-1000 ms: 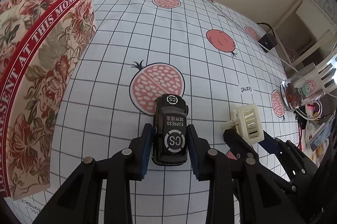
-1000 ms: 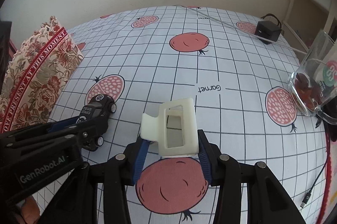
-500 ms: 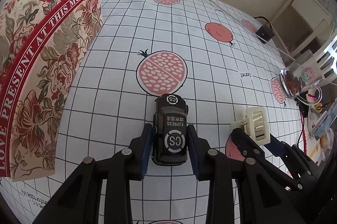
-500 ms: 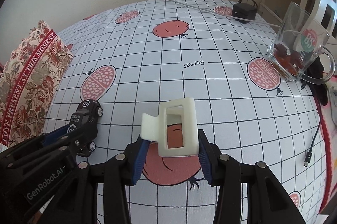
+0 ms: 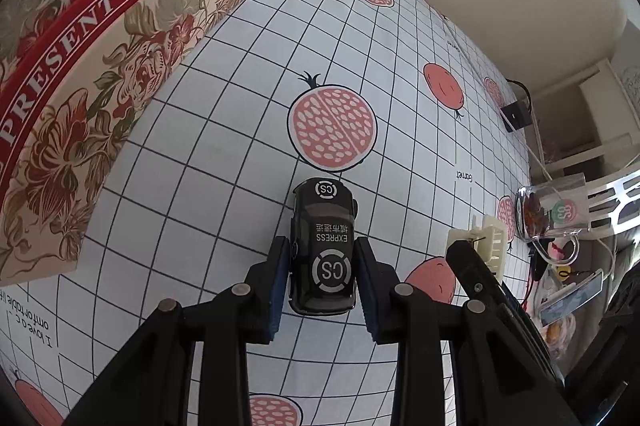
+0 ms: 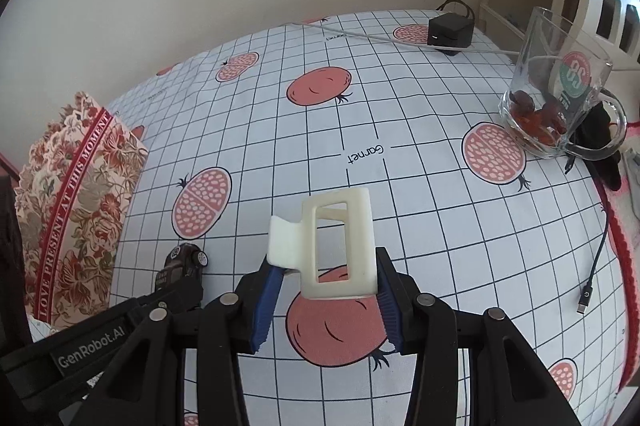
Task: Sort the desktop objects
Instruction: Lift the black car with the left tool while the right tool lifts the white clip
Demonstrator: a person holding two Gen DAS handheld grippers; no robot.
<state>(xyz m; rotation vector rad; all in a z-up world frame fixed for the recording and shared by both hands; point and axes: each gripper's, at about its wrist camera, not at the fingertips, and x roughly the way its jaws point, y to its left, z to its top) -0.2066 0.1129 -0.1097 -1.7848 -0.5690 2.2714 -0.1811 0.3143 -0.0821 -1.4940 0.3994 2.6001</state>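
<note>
Toy car (image 5: 323,246), small, rigid, slick-sided, sitting pinched across its doors in left gripper (image 5: 322,282); hair claw clip (image 6: 340,246), light, springy plastic, sitting clamped at its body in right gripper (image 6: 326,290)

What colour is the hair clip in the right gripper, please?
Cream white; the hair clip shows best in the right wrist view.

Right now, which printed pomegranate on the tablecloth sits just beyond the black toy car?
The cut-open, seeded pomegranate print directly beyond the black toy car; the neighbouring whole ones are plain red.
</note>
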